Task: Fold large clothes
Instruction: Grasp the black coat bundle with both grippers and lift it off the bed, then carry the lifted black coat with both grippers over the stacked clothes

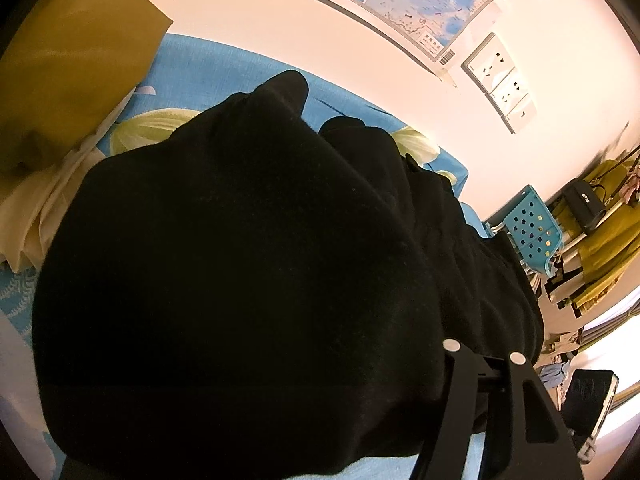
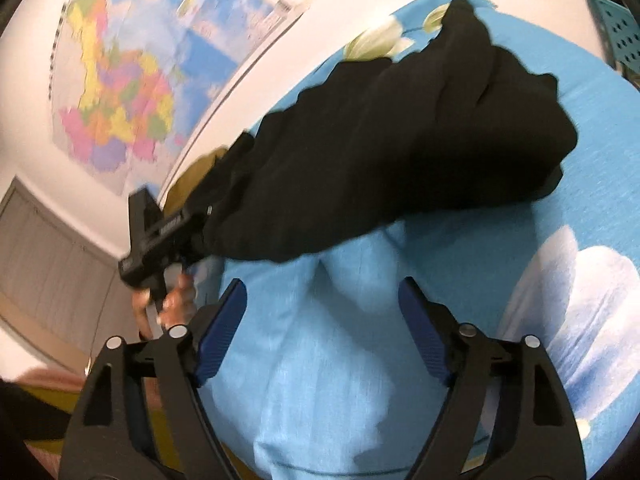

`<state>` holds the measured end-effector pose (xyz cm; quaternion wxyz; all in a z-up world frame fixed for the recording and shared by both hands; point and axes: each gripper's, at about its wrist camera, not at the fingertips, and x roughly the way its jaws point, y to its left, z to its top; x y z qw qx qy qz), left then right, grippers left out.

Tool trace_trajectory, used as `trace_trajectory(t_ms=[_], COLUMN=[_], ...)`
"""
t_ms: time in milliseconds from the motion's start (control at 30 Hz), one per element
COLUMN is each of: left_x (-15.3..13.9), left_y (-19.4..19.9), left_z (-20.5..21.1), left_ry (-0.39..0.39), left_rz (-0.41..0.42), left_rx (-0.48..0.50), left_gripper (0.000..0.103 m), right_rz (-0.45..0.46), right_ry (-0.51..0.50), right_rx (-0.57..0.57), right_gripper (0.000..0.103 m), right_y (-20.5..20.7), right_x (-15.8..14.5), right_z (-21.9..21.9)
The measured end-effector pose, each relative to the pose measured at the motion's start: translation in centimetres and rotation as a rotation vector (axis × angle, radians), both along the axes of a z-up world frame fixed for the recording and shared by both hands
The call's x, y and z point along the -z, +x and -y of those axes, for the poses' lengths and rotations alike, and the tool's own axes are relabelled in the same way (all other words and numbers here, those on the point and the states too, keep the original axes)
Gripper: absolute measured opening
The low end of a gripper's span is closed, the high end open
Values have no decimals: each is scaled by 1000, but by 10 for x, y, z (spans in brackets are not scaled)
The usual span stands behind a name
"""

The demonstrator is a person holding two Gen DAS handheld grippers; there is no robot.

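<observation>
Our left tool [image 2: 200,236] is clenched on the limp, heavy-looking black garment [image 2: 400,140] at centre frame over the bed [image 2: 320,360], while our right tool [image 2: 322,320] hangs released; we'd grip its hem.

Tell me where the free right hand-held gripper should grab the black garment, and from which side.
Probably the near lower edge of the black garment, where it lifts off the blue bedsheet just ahead of the open right hand-held gripper. Come straight forward and low, one finger under the hem. The left hand-held gripper seems to hold the raised left end, so this edge hangs loose.
</observation>
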<state>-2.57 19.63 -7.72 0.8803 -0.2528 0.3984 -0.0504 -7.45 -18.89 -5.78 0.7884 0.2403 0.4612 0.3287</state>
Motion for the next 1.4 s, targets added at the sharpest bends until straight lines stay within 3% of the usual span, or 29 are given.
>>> trace_trajectory(t_ms=[267, 367, 433, 533, 633, 667, 700, 900, 967, 1033, 1167, 1200, 1267, 1300, 1333, 1400], left_x=[5, 6, 6, 6, 6, 5, 5, 0, 0, 1, -4, -6, -6, -6, -8, -14], left_y=[-1, -2, -3, -2, 0, 2, 3, 8, 13, 22, 30, 31, 31, 30, 29, 26], left_z=[-3, -3, -4, -3, -3, -3, -5, -17, -20, -16, -12, -11, -13, -14, -14, -13], left_ry=[-20, -26, -32, -38, -48, -57, -74, -99, -90, -70, -21, -3, 27, 32, 46, 73], left_rz=[-2, -2, -1, 3, -2, -6, -13, -59, -64, -56, -71, -69, -76, -81, -84, -81], left_rx=[3, 3, 5, 14, 19, 24, 26, -20, -26, 13, 15, 17, 9, 6, -7, 7], left_gripper=[65, 66, 66, 72, 78, 81, 83, 85, 88, 97, 95, 93, 76, 72, 59, 49], right_rz=[24, 35, 41, 75, 155, 142, 74, -33, -16, -9, 20, 27, 15, 4, -9, -25], right_ry=[-98, -98, -94, -60, -21, -54, -78, 0, -47, -26, -8, -17, -25, -27, -24, 32], right_rx=[210, 294, 317, 350, 348, 340, 345, 320, 292, 307, 344, 338, 318, 312, 303, 262], right_gripper=[81, 81, 88, 88, 87, 87, 87, 87, 86, 87, 88, 84, 68, 47, 28, 21], right_y=[19, 28, 34, 43, 47, 51, 57, 47, 47, 55, 78, 80, 85, 86, 89, 91], right_x=[1, 4, 4, -4, -17, -13, -4, 7, 7, 7, 5, 5, 10, 13, 15, 15], right_z=[-16, -11, -14, -16, -17, -20, -21, -16, -24, -24, -28, -30, -33, -32, -29, -21])
